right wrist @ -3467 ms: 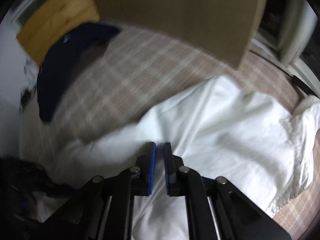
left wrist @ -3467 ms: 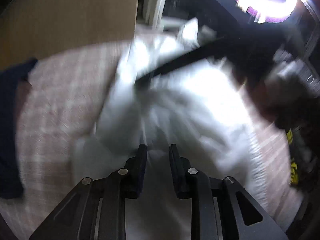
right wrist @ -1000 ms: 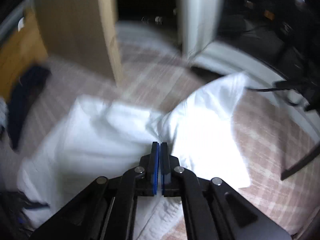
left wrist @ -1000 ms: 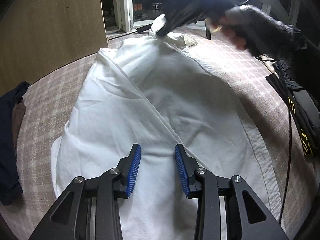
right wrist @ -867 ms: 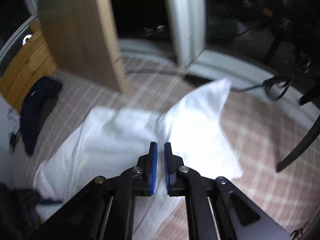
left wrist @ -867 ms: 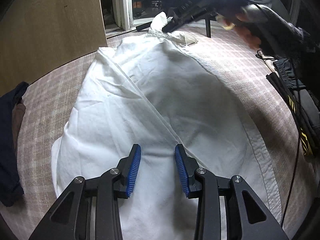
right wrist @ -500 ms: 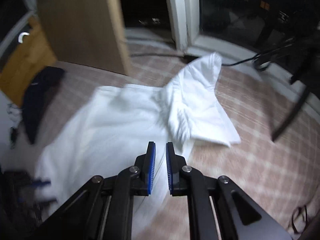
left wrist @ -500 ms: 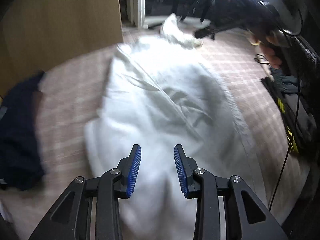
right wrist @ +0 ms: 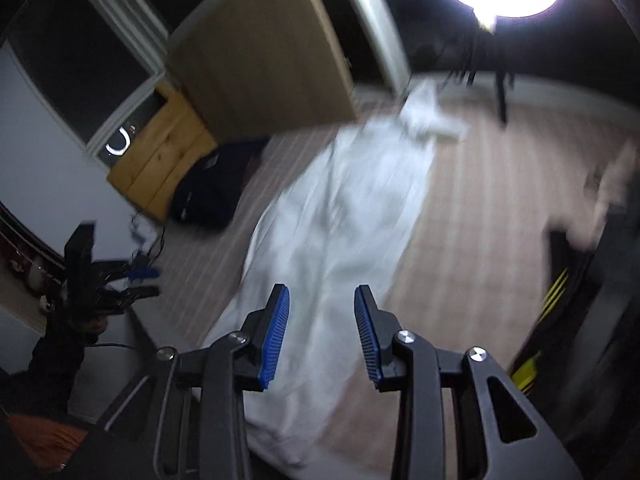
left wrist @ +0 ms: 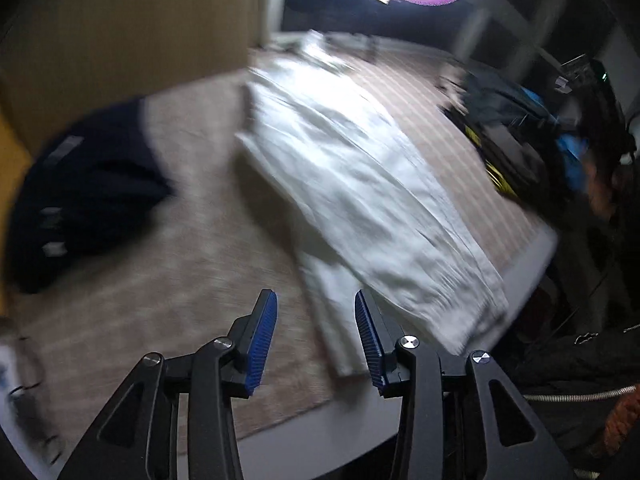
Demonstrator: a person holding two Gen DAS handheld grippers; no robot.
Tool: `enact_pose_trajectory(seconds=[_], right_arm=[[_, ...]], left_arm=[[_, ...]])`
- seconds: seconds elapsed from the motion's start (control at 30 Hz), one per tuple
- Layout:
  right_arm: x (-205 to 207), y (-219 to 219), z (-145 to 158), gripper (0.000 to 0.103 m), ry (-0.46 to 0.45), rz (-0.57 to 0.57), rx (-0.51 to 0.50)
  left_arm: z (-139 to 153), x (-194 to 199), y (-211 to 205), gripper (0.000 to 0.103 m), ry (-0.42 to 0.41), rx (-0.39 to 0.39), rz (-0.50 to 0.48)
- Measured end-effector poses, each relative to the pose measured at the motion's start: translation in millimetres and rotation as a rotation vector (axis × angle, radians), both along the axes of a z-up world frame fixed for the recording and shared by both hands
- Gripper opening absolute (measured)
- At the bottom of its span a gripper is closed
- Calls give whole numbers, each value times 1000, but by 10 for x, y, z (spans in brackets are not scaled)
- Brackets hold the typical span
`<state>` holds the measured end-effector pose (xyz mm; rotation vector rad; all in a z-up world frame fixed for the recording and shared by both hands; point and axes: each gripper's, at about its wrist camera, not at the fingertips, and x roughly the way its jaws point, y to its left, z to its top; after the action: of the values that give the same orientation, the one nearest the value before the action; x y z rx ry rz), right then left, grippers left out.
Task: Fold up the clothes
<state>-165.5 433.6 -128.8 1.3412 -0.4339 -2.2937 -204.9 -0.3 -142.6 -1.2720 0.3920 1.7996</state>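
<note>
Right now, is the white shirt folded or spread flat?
Partly folded: the shirt lies as a long narrow strip on the bed, sides turned in, not yet folded lengthwise.

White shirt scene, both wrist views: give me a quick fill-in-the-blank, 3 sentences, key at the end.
1. The long garment spread on the checked cover is ____ in colour.
2. Both the left gripper and the right gripper have jaws that stand ____, with nothing between them.
3. The bundle lying apart from that garment is dark ____.

Missing words: white; open; blue
</note>
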Motion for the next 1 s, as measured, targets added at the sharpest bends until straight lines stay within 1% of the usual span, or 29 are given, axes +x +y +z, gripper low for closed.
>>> enact_pose_trajectory(seconds=[0.07,0.1,0.13,0.2,0.3,0.37,0.4,0.43,0.47,0.5,0.53,0.57,0.63,0.73,0.8,0.83,0.87,0.93,1.0], right_arm=[[129,-357,-333,34,-74,-4,-37],[163,-560,-498,34,-95,-4,-16],[187,-746,-633,34,-102,-9,37],[214,-1053,-890,34,-118,-16,107],[297,-1247,-1141,34,-161,-59,182],[463,-1264,-1099,34,-149,-67,218],[545,-1239,-1064,34,-168,-72,225],[636,-1179,-1009,34,-176,-95,227],[729,-1092,-940,34,-164,-134,223],[814,-973,-897,36,-159,-187,215],[898,-845,-864,40,-157,-246,207],[964,-722,-868,48,-162,-302,200],[1028,-581,-935,50,-188,-371,180],[1040,-539,-1066,50,-227,-402,151],[1040,-577,-1138,50,-241,-403,173],[1040,-599,-1170,50,-249,-401,188],[1046,-616,-1176,50,-245,-397,194],[1058,-640,-1168,51,-231,-391,196],[1058,-653,-1153,51,-223,-379,196]], left_arm=[[-237,90,124,38,-38,24,-83],[-357,121,192,38,-54,28,-116],[-457,124,229,38,-65,24,-132],[-666,98,261,38,-82,-3,-143],[-857,75,143,36,-78,-28,-147],[-850,92,38,35,-66,-56,-143],[-809,102,-20,35,-64,-65,-133],[-773,111,-46,35,-67,-61,-123],[-737,125,-52,36,-73,-51,-115],[-702,140,-57,38,-79,-40,-107],[-667,154,-63,42,-84,-30,-99],[-632,168,-69,44,-90,-19,-91],[-630,177,-21,46,-108,-22,-70],[-716,143,74,46,-163,-52,-26],[-780,130,108,47,-211,-61,-15],[-805,151,130,47,-219,-68,-23],[-837,177,162,47,-217,-81,-31],[-855,240,215,50,-188,-102,-50],[-848,264,247,48,-182,-112,-54]])
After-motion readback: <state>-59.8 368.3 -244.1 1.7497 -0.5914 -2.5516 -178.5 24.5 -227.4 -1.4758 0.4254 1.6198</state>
